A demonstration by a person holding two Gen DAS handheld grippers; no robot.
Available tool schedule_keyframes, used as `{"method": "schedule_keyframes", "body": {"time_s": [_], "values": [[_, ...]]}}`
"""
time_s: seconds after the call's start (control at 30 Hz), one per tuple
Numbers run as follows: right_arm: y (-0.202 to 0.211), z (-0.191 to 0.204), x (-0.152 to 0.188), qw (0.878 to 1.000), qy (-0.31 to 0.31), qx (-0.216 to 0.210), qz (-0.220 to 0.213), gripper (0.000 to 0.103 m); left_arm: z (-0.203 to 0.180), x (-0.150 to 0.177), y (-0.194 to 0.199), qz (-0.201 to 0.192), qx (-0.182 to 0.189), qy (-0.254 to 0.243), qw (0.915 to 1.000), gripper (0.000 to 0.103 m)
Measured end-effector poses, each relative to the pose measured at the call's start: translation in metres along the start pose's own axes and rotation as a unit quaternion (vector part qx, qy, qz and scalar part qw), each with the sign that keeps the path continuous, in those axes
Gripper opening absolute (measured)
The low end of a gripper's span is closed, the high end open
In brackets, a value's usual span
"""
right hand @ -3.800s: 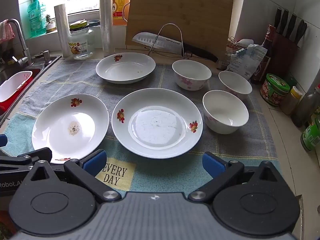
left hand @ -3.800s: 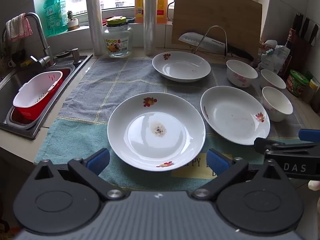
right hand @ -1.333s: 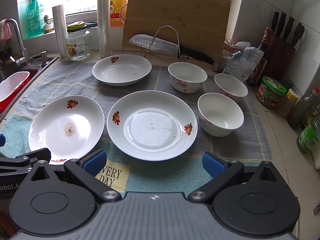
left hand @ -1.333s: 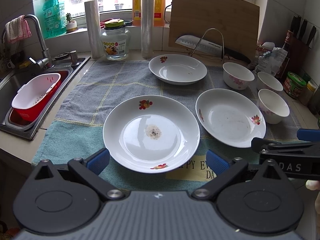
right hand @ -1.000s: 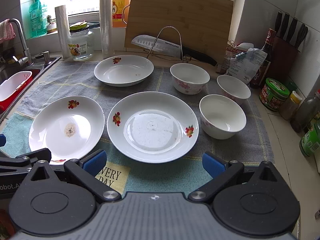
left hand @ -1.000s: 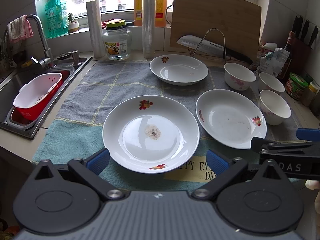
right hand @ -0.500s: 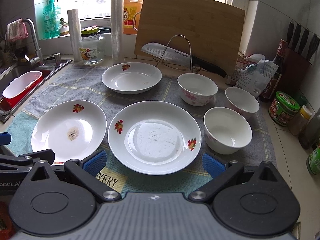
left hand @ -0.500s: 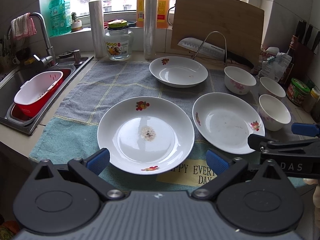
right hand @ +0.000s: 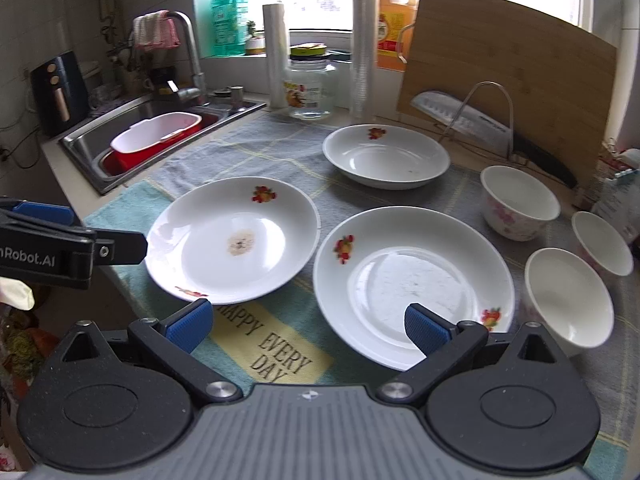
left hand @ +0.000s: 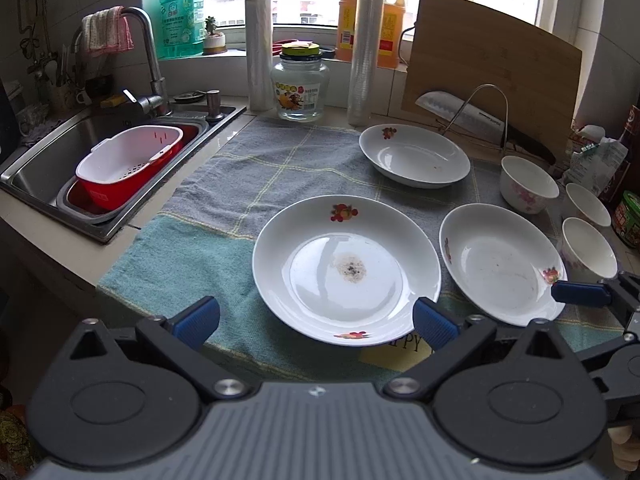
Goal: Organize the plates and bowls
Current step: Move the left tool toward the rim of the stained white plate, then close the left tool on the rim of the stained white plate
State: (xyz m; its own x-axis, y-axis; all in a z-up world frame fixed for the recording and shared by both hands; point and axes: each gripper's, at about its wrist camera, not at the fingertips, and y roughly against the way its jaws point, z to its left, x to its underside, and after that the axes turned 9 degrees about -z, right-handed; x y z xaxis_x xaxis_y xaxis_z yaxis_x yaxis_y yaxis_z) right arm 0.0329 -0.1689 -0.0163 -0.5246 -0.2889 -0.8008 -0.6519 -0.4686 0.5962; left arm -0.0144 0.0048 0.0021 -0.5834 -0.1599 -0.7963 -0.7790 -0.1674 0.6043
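Observation:
Three white flowered plates lie on a cloth: a stained one (left hand: 347,268) (right hand: 234,240) at front left, another (left hand: 502,264) (right hand: 412,284) to its right, and a third (left hand: 414,156) (right hand: 386,156) behind. Three white bowls (left hand: 528,184) (left hand: 587,204) (left hand: 589,248) stand at the right (right hand: 520,202) (right hand: 602,242) (right hand: 568,302). My left gripper (left hand: 316,322) is open, just short of the stained plate's near rim. My right gripper (right hand: 306,326) is open over the cloth, its right fingertip above the second plate's near rim. Neither holds anything.
A steel sink (left hand: 48,160) with a red and white colander (left hand: 128,164) lies at the left. Against the back wall stand a glass jar (left hand: 300,88), film rolls (left hand: 366,48), a leaning cutting board (left hand: 492,80) and a knife rack (left hand: 476,116). Jars and bottles crowd the right edge.
Both grippers have swung leftward and nearer, so the plates sit further right and larger in view. The right gripper's fingertip now overlaps the second plate's rim. Nothing on the cloth has moved.

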Motion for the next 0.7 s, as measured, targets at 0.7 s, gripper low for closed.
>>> {"method": "schedule_keyframes", "body": {"time_s": [0.7], "values": [[-0.082,0.053,0.028,0.997,-0.001,-0.01,0.07,0.103,0.063,-0.014,-0.055,0.028,0.015,-0.004,0.9995,0.102]]}}
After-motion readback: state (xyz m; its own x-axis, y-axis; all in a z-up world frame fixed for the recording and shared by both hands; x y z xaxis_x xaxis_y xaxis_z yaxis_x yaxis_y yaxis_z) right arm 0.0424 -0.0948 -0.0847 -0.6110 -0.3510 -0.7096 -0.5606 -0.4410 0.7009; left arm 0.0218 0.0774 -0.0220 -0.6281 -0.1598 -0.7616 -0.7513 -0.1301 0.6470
